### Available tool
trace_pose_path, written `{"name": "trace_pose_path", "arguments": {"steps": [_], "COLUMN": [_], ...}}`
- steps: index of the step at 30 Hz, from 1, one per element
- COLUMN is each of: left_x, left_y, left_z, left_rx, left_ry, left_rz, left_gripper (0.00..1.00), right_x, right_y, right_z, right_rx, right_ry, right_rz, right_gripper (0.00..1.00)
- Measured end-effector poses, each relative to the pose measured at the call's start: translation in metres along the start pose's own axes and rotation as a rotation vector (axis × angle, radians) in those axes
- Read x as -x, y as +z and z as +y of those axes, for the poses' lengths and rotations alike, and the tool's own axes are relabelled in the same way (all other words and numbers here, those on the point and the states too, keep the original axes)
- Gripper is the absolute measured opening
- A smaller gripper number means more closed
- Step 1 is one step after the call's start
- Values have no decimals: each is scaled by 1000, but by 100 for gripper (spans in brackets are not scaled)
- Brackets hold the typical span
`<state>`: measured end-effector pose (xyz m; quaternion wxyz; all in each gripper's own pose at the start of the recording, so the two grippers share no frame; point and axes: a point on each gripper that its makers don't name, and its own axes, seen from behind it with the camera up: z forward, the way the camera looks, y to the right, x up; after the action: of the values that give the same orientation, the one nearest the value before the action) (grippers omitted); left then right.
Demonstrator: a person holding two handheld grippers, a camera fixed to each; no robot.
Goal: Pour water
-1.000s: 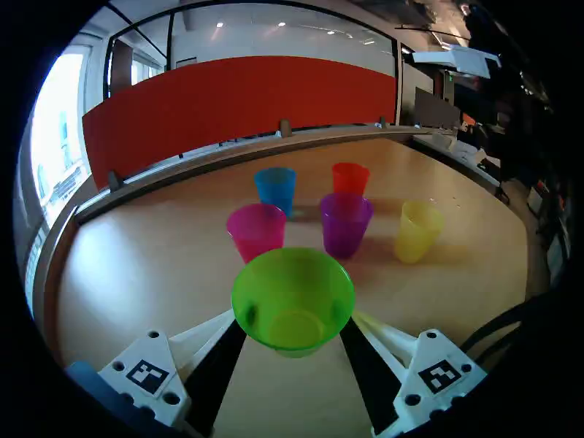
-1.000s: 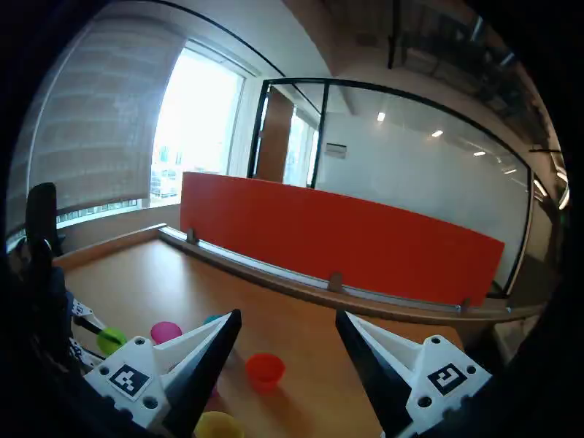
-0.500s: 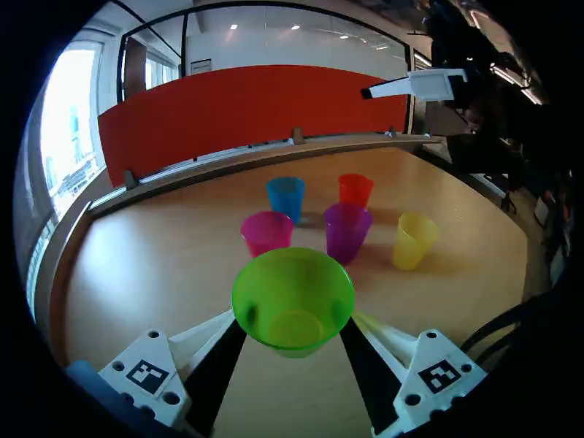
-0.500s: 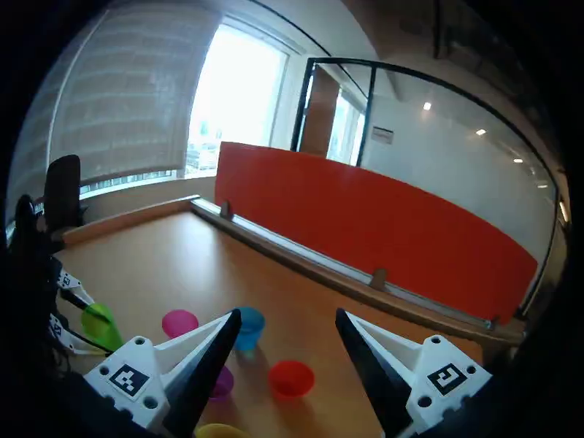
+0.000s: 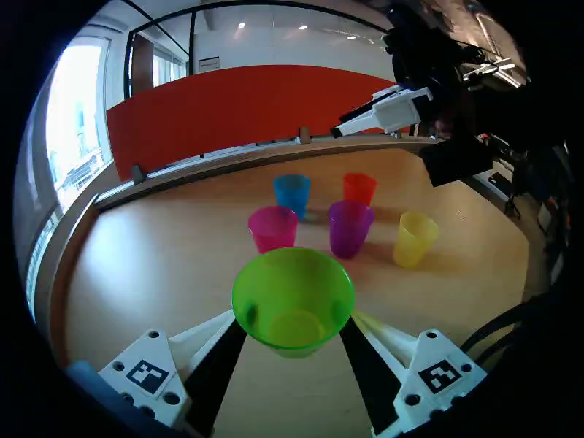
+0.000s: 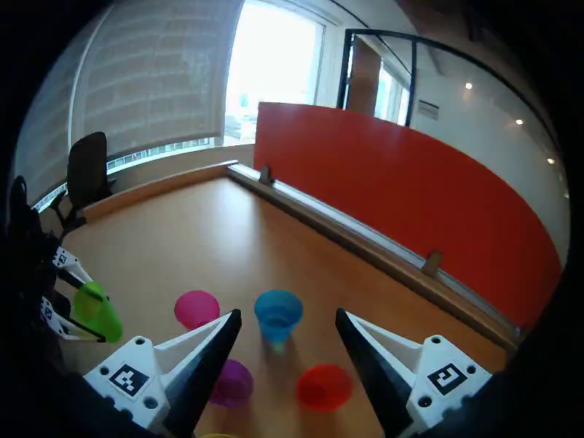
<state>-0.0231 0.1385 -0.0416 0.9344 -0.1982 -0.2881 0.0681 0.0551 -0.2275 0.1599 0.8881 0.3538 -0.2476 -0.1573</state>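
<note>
One translucent green cup [image 5: 293, 299] sits clamped between both fingers of the left gripper [image 5: 293, 323], held at its sides above the wooden table [image 5: 146, 255]. Its round mouth faces the camera and its paler base shows through the wall; whether it holds water cannot be told. Beyond it five plastic cups stand upright on the table, close together but apart: from the left a pink cup [image 5: 271, 228], a blue cup [image 5: 292, 194] farther back, a purple cup [image 5: 350, 228], a red cup [image 5: 359, 188] behind it, and a yellow cup [image 5: 415, 238]. Above them at the right hangs the right gripper [image 5: 350, 125]. In the right gripper view its fingers are spread wide with nothing between them, high over the blue cup, and at the far left the green cup looks tilted in the left gripper.
</note>
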Motion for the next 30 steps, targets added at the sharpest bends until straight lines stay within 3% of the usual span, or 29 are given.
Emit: {"name": "trace_pose_path", "arguments": {"steps": [14, 23, 30], "left_x": [3, 4, 6], "left_y": [-7, -10, -10], "left_z": [-10, -12, -16], "left_rx": [-27, -40, -49], "left_ry": [-34, -59, -70], "left_rz": [2, 3, 1], "left_gripper": [82, 81, 81], "right_x": [46, 72, 77], "right_y": [68, 93, 107], "right_z": [-7, -4, -4], "right_rx": [-92, -100, -93], "right_ry": [-17, 11, 25], "right_rz": [-201, -321, -368], "right_gripper": [100, 100, 100]}}
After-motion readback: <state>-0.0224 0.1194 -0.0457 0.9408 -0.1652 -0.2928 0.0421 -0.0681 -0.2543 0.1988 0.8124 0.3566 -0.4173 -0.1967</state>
